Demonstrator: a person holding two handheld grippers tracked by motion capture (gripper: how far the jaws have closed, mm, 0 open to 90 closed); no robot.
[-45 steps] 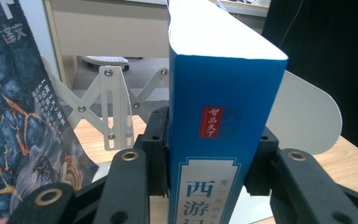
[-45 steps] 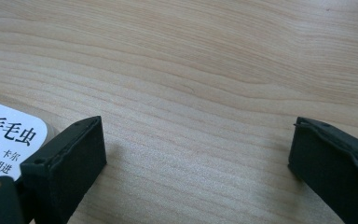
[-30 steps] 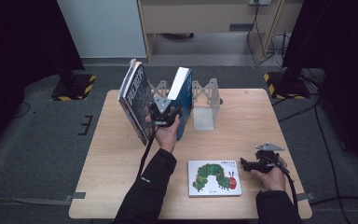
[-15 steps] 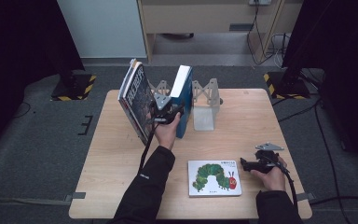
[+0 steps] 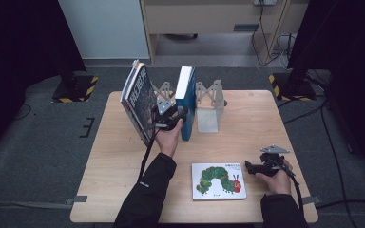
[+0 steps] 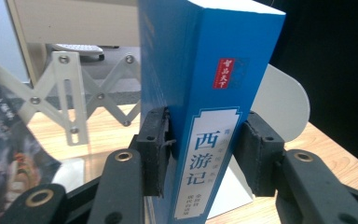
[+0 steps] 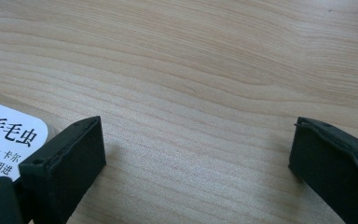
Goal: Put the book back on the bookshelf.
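A thick blue book [image 5: 187,102] stands upright on the wooden table [image 5: 119,161], in the slot of a metal folding book rack [image 5: 208,95]. My left gripper [image 5: 175,117] is shut on the blue book's [image 6: 205,84] spine; the left gripper's [image 6: 200,140] black pads [image 6: 154,144] press both covers, and the jaws have just been closing. A flat picture book with a green caterpillar [image 5: 217,180] lies at the front of the table. My right gripper [image 5: 248,167] rests just right of it, and the right gripper [image 7: 196,154] is open over bare wood, with the picture book's corner [image 7: 7,135] beside one jaw.
A dark-covered book [image 5: 137,100] leans at the rack's left end, close to my left hand. A white bookend plate [image 5: 208,122] stands right of the blue book. Striped floor stands [image 5: 73,88] and cables lie beyond the table.
The blue book has gone from leaning to upright and shifted slightly right toward the white bookend, with my left gripper on it. The right gripper has stayed put.
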